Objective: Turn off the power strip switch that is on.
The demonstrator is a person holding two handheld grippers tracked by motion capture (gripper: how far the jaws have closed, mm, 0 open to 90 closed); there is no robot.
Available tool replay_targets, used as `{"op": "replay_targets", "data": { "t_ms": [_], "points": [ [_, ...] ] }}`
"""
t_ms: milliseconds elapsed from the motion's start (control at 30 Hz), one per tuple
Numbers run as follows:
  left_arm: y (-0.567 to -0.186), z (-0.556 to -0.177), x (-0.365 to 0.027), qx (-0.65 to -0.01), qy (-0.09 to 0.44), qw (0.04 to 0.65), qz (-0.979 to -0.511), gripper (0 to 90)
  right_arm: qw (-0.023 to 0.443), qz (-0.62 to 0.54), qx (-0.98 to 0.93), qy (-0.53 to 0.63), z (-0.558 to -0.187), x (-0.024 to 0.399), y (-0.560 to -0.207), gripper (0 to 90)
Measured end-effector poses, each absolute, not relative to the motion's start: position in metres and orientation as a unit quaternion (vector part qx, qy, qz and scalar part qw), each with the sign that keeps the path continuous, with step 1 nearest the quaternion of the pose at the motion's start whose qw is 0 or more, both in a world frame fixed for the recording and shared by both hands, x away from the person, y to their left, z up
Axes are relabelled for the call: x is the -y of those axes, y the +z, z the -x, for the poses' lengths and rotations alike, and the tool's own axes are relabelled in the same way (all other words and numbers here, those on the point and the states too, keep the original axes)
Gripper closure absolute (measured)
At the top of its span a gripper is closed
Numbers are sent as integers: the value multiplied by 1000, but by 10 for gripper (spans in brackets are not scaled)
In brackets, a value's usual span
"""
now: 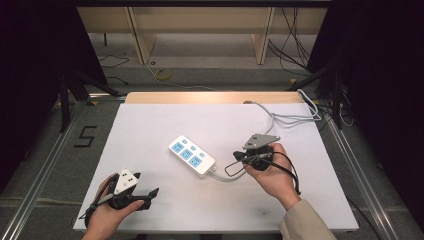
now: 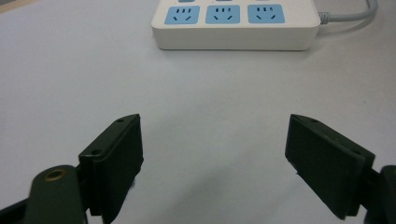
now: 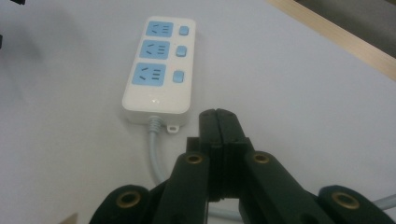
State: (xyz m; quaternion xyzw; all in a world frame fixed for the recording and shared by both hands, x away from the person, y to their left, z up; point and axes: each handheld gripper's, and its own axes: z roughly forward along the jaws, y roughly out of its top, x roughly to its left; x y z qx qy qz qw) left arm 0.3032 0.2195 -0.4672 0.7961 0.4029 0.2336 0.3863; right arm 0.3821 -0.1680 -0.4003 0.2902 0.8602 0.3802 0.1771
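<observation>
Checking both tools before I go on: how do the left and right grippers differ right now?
The left gripper has its jaws wide apart with bare table between them; the right gripper has its jaws pressed shut on nothing. The left sits near the table's front edge, well back from the power strip; the right is close to the strip's cable end. Both point toward the strip, and neither touches it.

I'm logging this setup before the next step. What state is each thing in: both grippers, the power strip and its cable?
left gripper: open, jaws wide apart, nothing between them, aimed at the strip's side.
right gripper: shut, jaws pressed together, empty, close to the strip's cable end.
power strip: lying flat on the white table, sockets up, nothing plugged into the three blue sockets.
cable: attached to the strip, trailing loose over the table's far right edge.
</observation>
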Motion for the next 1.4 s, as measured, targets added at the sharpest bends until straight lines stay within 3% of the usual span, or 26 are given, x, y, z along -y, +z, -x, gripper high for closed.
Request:
{"op": "replay_targets", "data": {
  "t_ms": [1400],
  "points": [
    [-467, -303, -219, -402, 233, 387, -796, 192, 159, -280, -873, 366, -397, 147, -398, 900]
  ]
}}
